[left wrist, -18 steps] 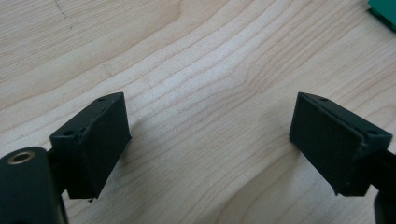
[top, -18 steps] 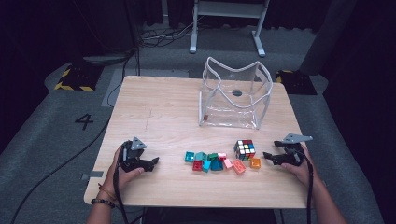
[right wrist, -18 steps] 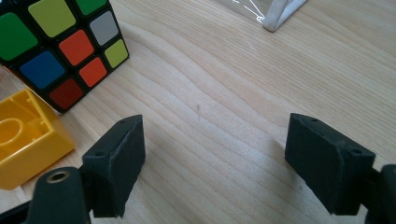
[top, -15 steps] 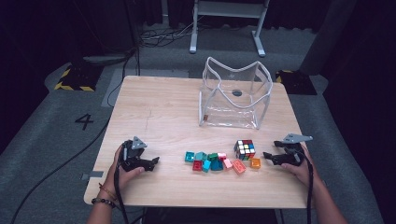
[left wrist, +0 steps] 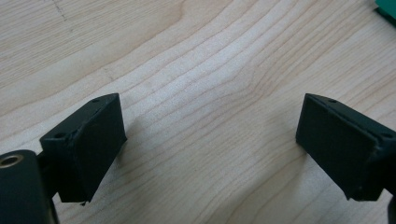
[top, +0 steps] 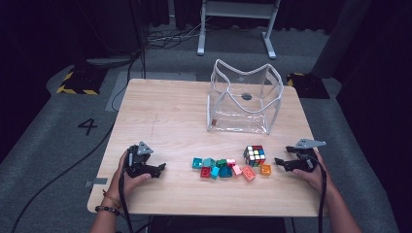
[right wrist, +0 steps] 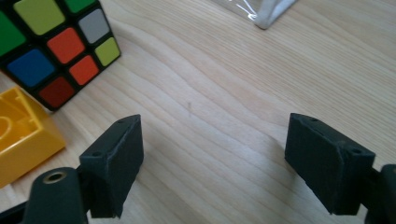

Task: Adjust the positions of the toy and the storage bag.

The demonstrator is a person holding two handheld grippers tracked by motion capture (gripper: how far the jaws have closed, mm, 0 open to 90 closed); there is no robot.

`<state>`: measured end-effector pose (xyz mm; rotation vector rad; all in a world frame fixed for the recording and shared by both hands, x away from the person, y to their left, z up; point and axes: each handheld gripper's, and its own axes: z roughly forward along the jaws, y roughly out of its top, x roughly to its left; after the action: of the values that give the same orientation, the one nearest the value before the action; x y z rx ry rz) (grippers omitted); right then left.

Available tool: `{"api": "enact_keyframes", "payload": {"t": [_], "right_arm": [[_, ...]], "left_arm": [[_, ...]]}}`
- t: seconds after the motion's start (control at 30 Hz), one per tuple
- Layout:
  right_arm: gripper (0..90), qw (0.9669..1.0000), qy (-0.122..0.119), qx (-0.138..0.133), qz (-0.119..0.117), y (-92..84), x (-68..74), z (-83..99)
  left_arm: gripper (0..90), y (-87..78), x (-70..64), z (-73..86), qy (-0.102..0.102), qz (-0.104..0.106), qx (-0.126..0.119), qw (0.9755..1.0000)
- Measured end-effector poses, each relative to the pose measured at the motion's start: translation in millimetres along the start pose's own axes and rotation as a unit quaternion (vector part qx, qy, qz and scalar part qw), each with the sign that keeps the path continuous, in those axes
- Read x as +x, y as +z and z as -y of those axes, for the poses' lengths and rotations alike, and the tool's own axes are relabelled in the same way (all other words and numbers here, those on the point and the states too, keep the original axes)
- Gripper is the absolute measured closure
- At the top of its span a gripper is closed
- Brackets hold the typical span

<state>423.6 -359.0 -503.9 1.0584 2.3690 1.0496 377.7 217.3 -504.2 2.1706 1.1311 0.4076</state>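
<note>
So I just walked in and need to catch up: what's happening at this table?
A person sits at a wooden table with a gripper in each hand. The left gripper and the right gripper rest on the tabletop with jaws open, holding nothing. Between them lie a row of small coloured bricks and a puzzle cube; the orange brick is nearest the right gripper. Behind stands an open clear bag. Nothing has been picked up yet.

Bare wooden desk [top: 170,111] lies open at 9 o'clock. A row of small coloured plastic bricks [top: 223,168] and a colourful puzzle cube [top: 254,155] block the middle; a clear plastic bag [top: 245,99] stands at 12 o'clock.
</note>
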Motion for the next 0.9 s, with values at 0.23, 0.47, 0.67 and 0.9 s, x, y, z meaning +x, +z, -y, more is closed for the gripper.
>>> {"api": "enact_keyframes", "payload": {"t": [0.23,0.47,0.67,0.9], "right_arm": [[24.9,0.9991,0.024,-0.033,0.016,-5.0,-12.0,-11.4],[27.3,0.9971,0.021,-0.066,0.030,-11.5,-17.9,-39.3],[30.9,0.9955,0.008,-0.087,0.037,-9.6,-21.0,-68.4],[35.3,0.9937,-0.008,-0.100,0.049,-3.7,-15.7,-91.2]], "left_arm": [[20.8,7.2,1.9,-12.0,-0.010,-0.008,-0.009,0.9999],[22.6,18.6,-4.8,-51.7,0.000,0.025,-0.050,0.9984],[23.7,37.5,-18.3,-80.5,0.031,0.037,-0.058,0.9971],[24.4,60.7,-33.5,-122.6,0.051,0.056,-0.075,0.9943]]}}
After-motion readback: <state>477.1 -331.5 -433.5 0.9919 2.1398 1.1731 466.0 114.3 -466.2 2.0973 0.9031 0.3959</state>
